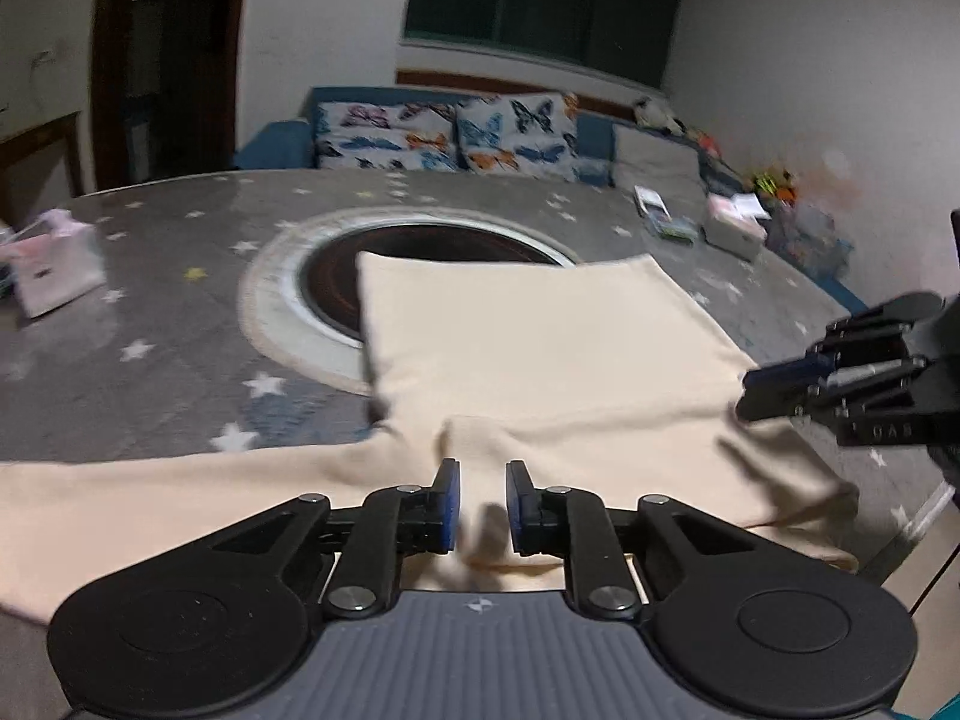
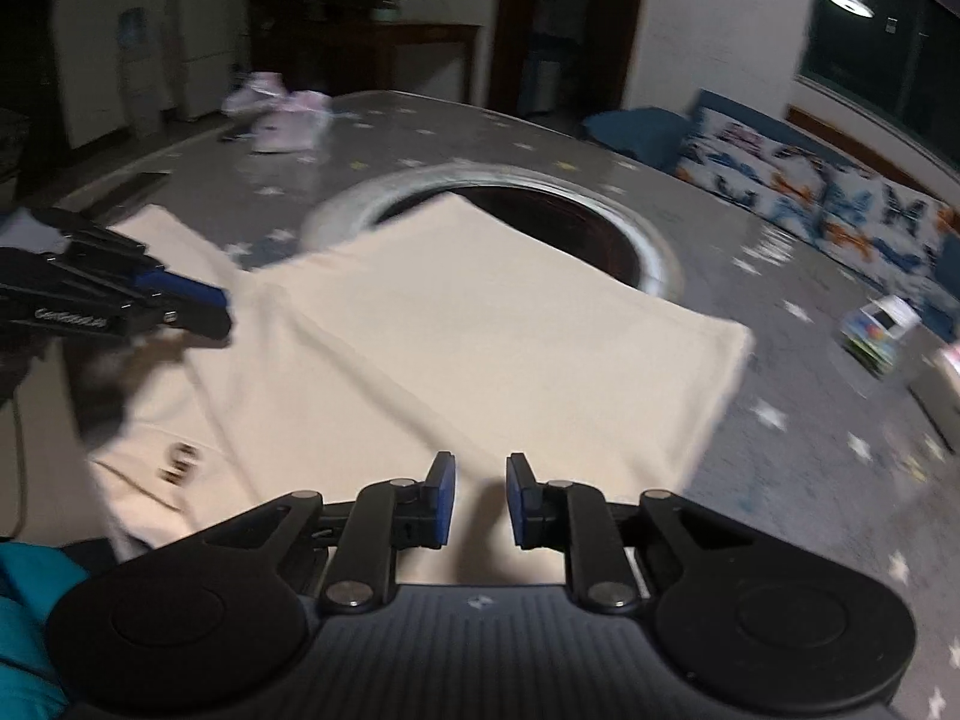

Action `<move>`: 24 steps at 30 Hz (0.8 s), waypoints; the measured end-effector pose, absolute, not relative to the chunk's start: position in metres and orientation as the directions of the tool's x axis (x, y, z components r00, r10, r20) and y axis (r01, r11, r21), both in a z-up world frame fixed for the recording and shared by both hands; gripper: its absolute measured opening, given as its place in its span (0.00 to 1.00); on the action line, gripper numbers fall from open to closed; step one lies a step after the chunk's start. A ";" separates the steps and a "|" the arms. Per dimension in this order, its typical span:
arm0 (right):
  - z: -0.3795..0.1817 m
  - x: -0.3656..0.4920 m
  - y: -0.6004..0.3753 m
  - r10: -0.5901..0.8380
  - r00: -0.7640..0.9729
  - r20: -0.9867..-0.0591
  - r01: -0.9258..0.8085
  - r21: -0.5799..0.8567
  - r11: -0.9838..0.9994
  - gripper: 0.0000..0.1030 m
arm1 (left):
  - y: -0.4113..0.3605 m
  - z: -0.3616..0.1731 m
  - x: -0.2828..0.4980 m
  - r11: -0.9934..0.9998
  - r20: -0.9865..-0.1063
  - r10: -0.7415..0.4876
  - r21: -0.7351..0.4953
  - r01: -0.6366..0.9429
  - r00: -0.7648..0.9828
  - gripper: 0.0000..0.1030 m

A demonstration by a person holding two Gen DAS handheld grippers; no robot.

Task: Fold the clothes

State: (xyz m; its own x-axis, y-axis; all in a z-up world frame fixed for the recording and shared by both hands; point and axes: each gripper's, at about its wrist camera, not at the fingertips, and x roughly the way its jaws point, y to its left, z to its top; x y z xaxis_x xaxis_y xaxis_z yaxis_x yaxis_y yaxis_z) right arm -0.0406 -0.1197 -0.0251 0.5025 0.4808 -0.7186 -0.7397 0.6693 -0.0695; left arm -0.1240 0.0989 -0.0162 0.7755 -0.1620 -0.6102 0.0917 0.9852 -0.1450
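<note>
- The table (image 1: 180, 324), grey with stars and a dark round hole in its middle, fills both views.
- The cream garment (image 1: 540, 360) lies across the centre of each frame, its far end over the hole's edge; the body looks folded once into a neat panel, so the task seems partly done.
- A sleeve (image 1: 120, 498) trails to the lower left of the left view and loose folds bunch at the near edge; these still need folding.
- The left gripper (image 1: 483, 501) has its jaws slightly parted, grasping nothing.
- The right gripper (image 2: 480, 498) is likewise released, over the cloth.
</note>
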 end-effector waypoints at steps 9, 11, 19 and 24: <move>-0.032 -0.055 -0.041 0.574 0.369 -0.731 -0.875 -0.065 0.480 0.16 | 0.170 -0.015 -0.168 0.957 -0.628 0.103 -0.148 -0.248 0.771 0.19; -0.035 -0.059 -0.023 0.589 0.346 -0.730 -0.895 -0.067 0.442 0.16 | 0.186 -0.015 -0.177 0.936 -0.627 0.160 -0.149 -0.320 0.762 0.22; -0.041 -0.065 0.004 0.598 0.315 -0.737 -0.916 -0.071 0.395 0.16 | 0.235 -0.020 -0.197 0.822 -0.639 0.356 -0.133 -0.553 0.682 0.41; -0.031 -0.068 -0.008 0.602 0.338 -0.723 -0.906 -0.077 0.415 0.16 | 0.252 -0.028 -0.189 0.773 -0.654 0.390 -0.149 -0.616 0.648 0.43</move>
